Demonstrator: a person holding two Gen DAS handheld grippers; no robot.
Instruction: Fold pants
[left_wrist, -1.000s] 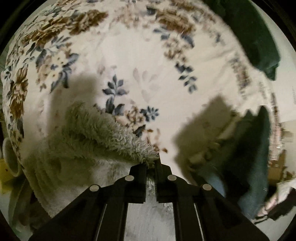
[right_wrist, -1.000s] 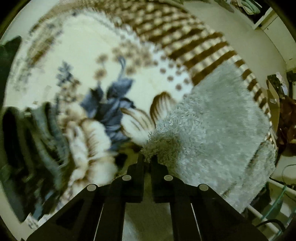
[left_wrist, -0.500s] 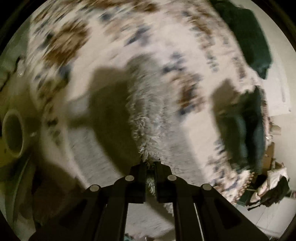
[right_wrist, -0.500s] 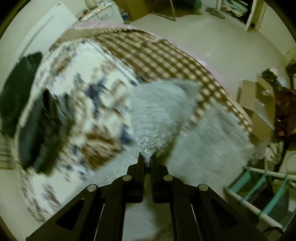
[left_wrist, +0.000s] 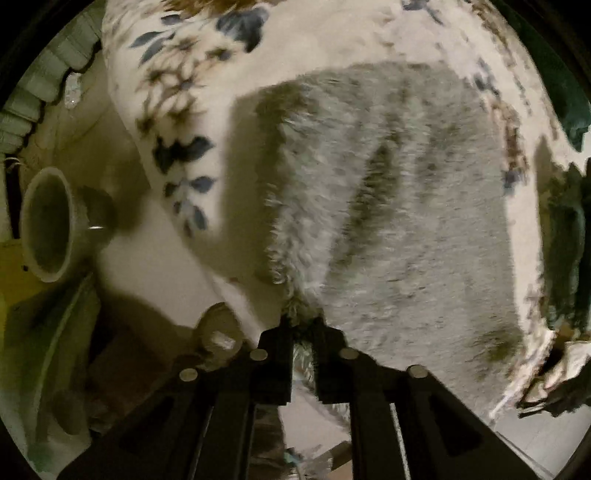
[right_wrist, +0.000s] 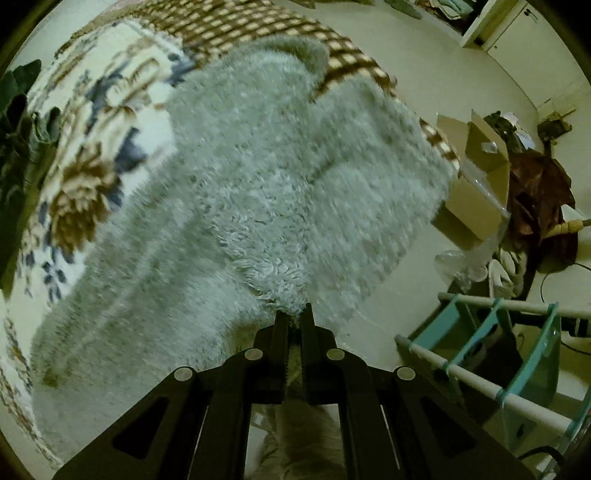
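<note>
Pinching the fluffy grey pants (left_wrist: 388, 206), my left gripper (left_wrist: 303, 325) is clamped on one edge and my right gripper (right_wrist: 294, 317) on another. I see the pants draped from both over the floral blanket (left_wrist: 177, 92), by a box (right_wrist: 476, 184).

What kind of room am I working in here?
Probably a lived-in bedroom: the fluffy grey pants lie on a floral blanket, with a cardboard box and a drying rack on the floor.
</note>
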